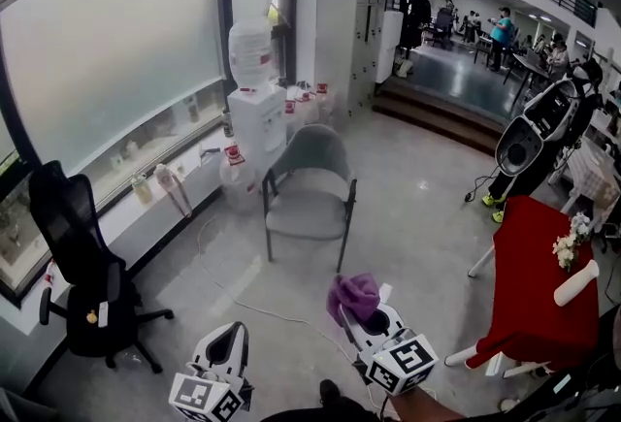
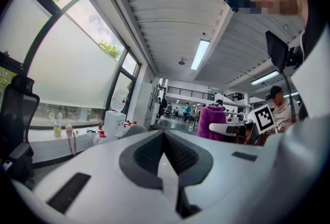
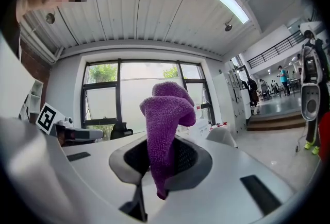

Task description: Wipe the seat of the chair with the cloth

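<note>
Cloth (image 3: 166, 115), 1, in right tool (image 3: 160, 158); left tool (image 2: 165, 140) seemingly closed; 1 chair (image 1: 309, 202).

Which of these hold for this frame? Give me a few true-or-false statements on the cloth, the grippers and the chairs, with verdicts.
1. The right gripper is shut on the purple cloth. True.
2. The left gripper holds a second cloth. False: its jaws are together with nothing between them.
3. The cloth lies on the seat of the grey chair. False: the seat is bare, and the cloth is held in the right gripper, well short of the chair.
4. A black office chair stands by the window, to the left of the grey chair in the head view. True.
</note>
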{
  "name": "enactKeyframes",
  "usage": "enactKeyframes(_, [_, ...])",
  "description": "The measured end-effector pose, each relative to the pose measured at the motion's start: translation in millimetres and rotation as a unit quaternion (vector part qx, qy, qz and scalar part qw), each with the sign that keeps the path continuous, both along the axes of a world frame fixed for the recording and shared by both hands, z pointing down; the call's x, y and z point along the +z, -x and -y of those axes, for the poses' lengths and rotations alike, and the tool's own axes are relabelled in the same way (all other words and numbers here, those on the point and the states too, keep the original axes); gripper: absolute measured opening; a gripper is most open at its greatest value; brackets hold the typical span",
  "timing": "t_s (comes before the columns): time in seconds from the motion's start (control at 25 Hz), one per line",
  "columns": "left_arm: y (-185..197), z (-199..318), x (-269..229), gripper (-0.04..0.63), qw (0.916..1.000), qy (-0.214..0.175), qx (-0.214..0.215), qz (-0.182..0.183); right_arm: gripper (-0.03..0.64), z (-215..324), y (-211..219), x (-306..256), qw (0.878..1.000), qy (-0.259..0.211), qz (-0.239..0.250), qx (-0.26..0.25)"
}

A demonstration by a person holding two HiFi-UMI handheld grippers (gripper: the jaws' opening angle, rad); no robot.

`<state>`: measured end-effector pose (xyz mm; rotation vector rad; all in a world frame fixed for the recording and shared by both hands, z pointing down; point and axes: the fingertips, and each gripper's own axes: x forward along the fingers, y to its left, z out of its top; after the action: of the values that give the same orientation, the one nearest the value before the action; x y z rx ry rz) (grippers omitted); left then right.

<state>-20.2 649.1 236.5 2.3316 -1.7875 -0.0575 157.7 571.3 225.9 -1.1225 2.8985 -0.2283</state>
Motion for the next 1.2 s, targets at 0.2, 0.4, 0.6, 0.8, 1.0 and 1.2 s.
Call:
enactKeyframes(0.2, [-14.9,34.1,-0.8,0.006,1.0,0.007,-0.005,0.002,0.066,35.7,-16.8,3.9,1.0,0.004,0.006,-0.001])
enactKeyframes(0.4, [-33.0,69.5,-0.6,0.006,0.9999,0.006,-0.009,0.011,0.066,67.2,-35.2,2.5,1.0,-0.004,0.007,-0.007])
enactKeyframes(0.6, [-48.0,95.4,0.7,0.006,0.9998,-0.002,-0.018,0.011,0.066,95.3,-50.6,9.6,1.0,0.0,0.01,-0.016])
enactKeyframes(0.8, [-59.9,114.2,1.9,0.006,0.9996,-0.001,-0.027,0.01,0.066,118.5,-60.8,12.9,1.0,-0.001,0.006,-0.029])
enactKeyframes(1.0, [-60.9,130.1,4.1,0.006,0.9995,0.009,-0.026,0.016,0.066,136.0,-56.3,13.6,0.999,0.0,0.01,-0.034])
enactKeyframes(1.2, [-51.8,142.7,7.7,0.006,0.9995,0.01,-0.024,0.016,0.066,149.3,-47.9,21.4,0.999,0.011,0.01,-0.03])
